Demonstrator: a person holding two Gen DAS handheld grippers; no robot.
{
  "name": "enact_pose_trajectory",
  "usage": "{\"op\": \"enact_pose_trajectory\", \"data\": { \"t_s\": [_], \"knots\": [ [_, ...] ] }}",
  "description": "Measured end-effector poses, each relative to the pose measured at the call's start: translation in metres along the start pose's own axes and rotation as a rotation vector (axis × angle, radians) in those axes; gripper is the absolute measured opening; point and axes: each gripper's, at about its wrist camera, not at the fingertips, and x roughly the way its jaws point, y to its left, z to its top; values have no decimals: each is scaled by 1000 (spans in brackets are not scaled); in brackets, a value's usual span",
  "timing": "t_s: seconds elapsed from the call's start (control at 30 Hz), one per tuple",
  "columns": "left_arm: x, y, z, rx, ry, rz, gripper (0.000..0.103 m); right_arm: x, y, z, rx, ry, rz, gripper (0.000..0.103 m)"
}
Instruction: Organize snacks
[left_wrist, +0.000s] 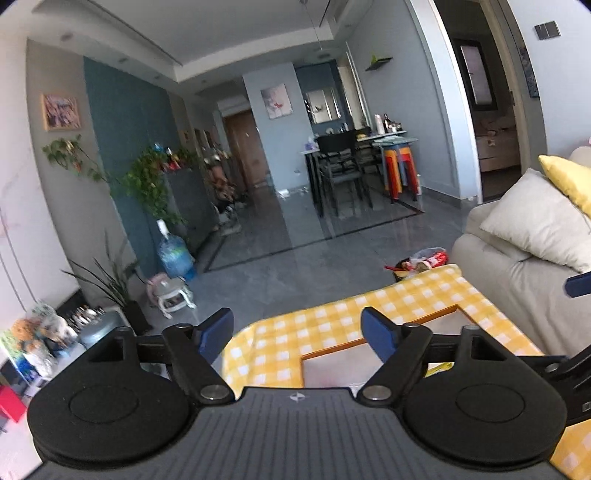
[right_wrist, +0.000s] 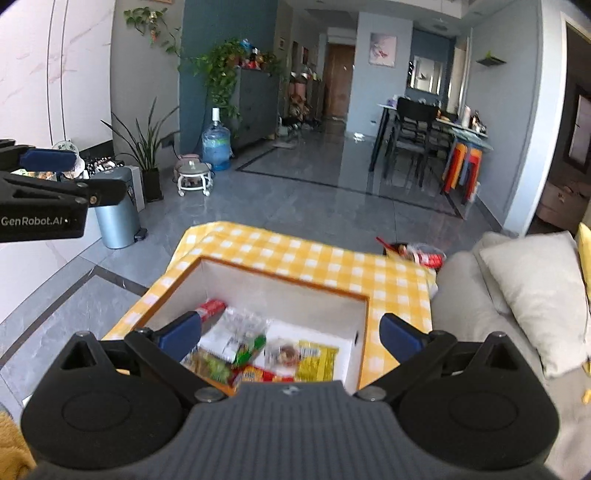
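Note:
A white box with an orange rim stands on a yellow checked tablecloth. Several snack packets lie in it: a red one, a clear one, a green one and a yellow one. My right gripper is open and empty above the box. My left gripper is open and empty above the table's left end, and its box rim shows below it. The left gripper also shows in the right wrist view at the left edge.
A grey sofa with a pale cushion stands right of the table. A small bin with wrappers sits beyond the table. A metal bin, potted plant, stool and water bottle stand at left.

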Motion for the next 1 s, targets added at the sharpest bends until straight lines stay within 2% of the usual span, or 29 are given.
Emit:
{"op": "enact_pose_trajectory", "data": {
  "t_s": [0.1,0.4,0.57,0.73,1.0],
  "knots": [
    [-8,-4,-10,0,15,4,95,-14,3,-11,16,-6,-12,99],
    [-18,3,-46,-158,190,-14,95,-36,24,-43,66,-23,-76,99],
    [-16,10,-65,-216,295,-8,95,-32,36,-61,50,-5,-66,99],
    [-19,9,-81,-235,356,-18,95,-25,40,-72,47,30,-54,99],
    [-11,-2,-88,-240,417,-37,95,-19,34,-79,141,80,-35,99]
  ]
}}
